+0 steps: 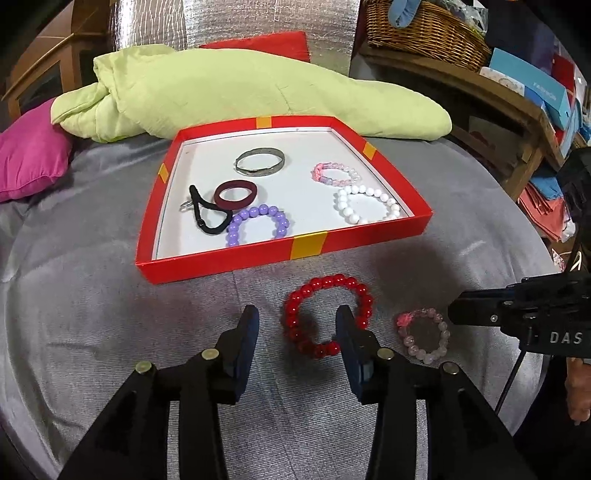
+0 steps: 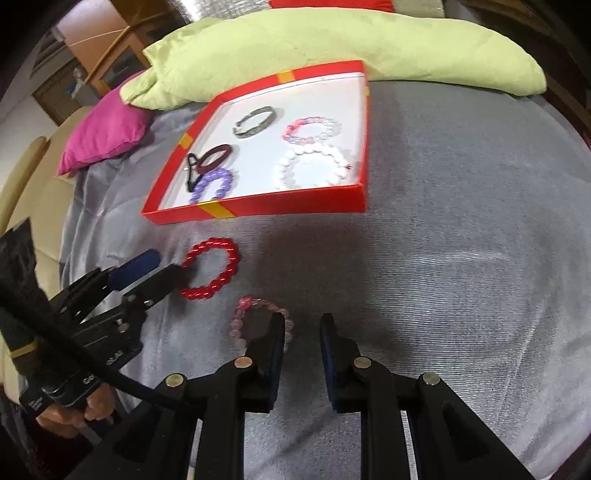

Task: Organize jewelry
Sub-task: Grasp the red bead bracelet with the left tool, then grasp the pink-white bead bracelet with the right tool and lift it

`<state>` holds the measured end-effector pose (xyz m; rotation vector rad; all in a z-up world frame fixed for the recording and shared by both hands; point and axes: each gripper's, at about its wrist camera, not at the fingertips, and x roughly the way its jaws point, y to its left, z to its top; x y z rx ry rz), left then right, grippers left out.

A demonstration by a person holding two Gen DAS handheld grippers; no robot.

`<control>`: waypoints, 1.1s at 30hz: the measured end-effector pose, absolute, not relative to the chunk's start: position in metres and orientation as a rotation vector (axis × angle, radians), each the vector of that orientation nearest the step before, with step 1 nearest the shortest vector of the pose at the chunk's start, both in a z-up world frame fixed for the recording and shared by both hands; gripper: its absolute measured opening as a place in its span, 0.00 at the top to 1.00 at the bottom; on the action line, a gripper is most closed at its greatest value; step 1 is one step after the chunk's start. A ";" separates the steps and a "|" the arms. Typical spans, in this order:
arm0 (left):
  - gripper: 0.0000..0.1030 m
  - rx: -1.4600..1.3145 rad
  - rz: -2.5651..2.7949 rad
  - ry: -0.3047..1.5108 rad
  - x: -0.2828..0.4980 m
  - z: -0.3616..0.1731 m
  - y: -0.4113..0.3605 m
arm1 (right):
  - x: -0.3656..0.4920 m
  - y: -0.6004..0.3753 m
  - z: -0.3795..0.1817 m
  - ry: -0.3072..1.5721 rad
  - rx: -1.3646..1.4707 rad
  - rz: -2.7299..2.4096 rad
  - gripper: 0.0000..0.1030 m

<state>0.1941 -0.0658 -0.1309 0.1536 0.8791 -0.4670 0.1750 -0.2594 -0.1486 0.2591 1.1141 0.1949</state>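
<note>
A red box lid (image 1: 236,260) (image 2: 295,205) lies on the grey cloth and holds several bracelets and hair ties. A red bead bracelet (image 1: 325,284) (image 2: 225,254) lies on the cloth in front of it. My left gripper (image 1: 297,314) (image 2: 168,264) is open, its right finger inside the bracelet's ring and its left finger outside, so the jaws straddle the left side. A pale pink bead bracelet (image 1: 436,343) (image 2: 245,308) lies to the right. My right gripper (image 2: 303,321) is open just right of it, its left finger over the bracelet's edge.
A green quilt (image 1: 221,88) (image 2: 332,48) and a magenta cushion (image 1: 29,158) (image 2: 107,129) lie behind the box. A wicker basket (image 1: 424,33) and boxes stand on a wooden shelf at the right. A hand (image 2: 74,410) holds the left gripper.
</note>
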 end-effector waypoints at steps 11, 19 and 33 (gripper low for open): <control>0.87 0.195 -0.452 0.906 0.201 -0.144 -0.068 | 0.168 -0.245 -0.147 1.107 0.197 0.265 0.47; 0.91 0.195 -0.467 0.909 0.198 -0.141 -0.063 | 0.169 -0.235 -0.151 1.117 0.139 0.271 0.47; 0.91 0.172 -0.433 0.907 0.192 -0.137 -0.032 | 0.165 -0.213 -0.162 1.087 -0.023 0.226 0.68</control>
